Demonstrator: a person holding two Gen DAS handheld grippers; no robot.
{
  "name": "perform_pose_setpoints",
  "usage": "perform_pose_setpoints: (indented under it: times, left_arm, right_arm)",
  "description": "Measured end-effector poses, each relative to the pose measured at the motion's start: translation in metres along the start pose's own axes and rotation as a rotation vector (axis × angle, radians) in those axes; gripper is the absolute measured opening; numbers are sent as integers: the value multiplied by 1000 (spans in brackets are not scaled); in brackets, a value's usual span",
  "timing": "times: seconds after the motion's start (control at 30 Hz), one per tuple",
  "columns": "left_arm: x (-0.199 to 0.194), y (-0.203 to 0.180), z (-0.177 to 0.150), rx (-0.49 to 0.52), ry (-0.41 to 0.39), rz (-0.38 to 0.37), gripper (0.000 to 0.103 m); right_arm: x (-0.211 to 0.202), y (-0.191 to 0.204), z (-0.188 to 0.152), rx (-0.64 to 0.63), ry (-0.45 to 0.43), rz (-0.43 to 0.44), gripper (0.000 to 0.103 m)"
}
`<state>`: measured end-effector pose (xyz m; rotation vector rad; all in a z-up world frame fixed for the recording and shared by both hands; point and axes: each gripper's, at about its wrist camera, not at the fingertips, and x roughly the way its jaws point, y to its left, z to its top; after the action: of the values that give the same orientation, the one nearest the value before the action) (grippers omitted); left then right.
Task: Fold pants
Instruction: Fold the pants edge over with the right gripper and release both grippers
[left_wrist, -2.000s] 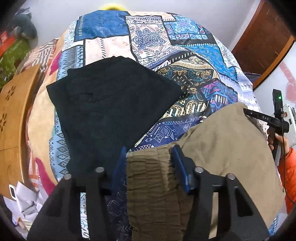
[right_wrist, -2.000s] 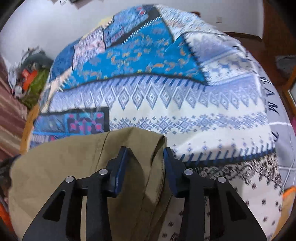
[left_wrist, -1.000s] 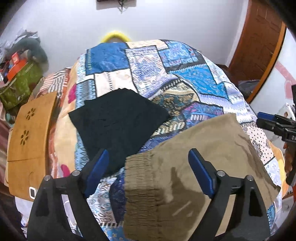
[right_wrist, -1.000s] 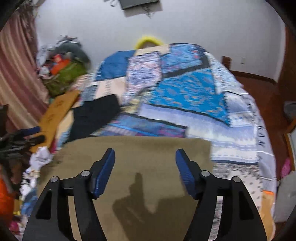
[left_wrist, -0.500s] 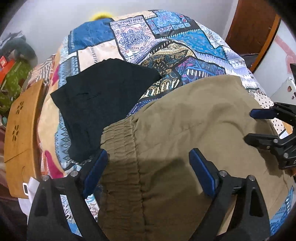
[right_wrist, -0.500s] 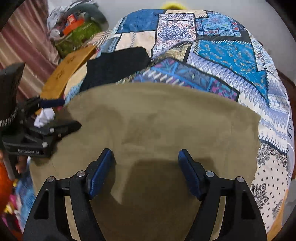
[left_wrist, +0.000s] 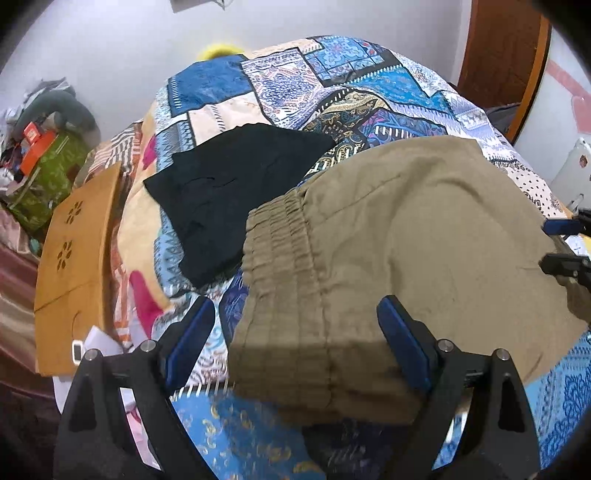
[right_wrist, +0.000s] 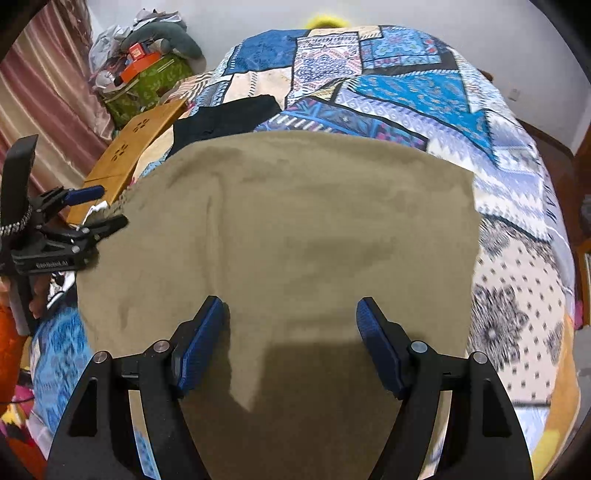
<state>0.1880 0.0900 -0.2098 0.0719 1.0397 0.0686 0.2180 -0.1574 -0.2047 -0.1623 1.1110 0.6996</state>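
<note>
The olive pants (left_wrist: 424, 236) lay folded flat on the bed (left_wrist: 369, 85), over its patchwork cover, at the near edge. Their gathered waistband (left_wrist: 280, 266) sat at the left end, toward nine o'clock from the middle of the cloth, and the rest of the fabric ran off toward three o'clock. From the right wrist view the same pants (right_wrist: 295, 236) filled the centre as one broad, smooth rectangle with a few faint creases.

The left gripper (left_wrist: 295, 339) hung over the waistband end, its blue pads (left_wrist: 400, 343) spread wide apart and gripping nothing. The right gripper (right_wrist: 290, 341) hovered above the other half of the cloth, jaws likewise apart and empty.

A black garment (left_wrist: 236, 192), also folded, lay on the bed at about eleven o'clock from the pants, just beside the waistband. A wooden board (left_wrist: 74, 251) with flower cut-outs leaned at the bed's left side, around nine o'clock. Beyond it, near ten o'clock, a heap of clutter (left_wrist: 40, 147) was piled against the wall.
</note>
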Motion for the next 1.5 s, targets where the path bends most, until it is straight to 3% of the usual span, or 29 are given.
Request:
perform_pose_setpoints:
  times: [0.43,0.53,0.73,0.87,1.1,1.2,1.5]
  left_arm:
    - [-33,24,-26,-62,-9,-12,92]
    - [-46,31,-31,-85,-25,-9,92]
    - [-54,38,-34,-159,-30,-40,92]
    - [-49,39,-39,-257,18,-170,92]
    - [-36,27,-48,-357,99,-353,92]
    - [-31,21,-47,-375,133,-453,92]
    - [5,23,-37,-492,214,-608,97]
  right_arm:
    - [-32,0,-41,44,-56,-65,71]
    - [-41,5,-41,32,-78,-88,71]
    - [-63,24,-22,25,-197,-42,72]
    - [-54,41,-9,-1,-231,-6,75]
    - [-4,51,-15,-59,-91,-18,75]
    - [-3,44,-18,-38,-77,18,76]
    - [-5,42,-23,-21,-86,58,76]
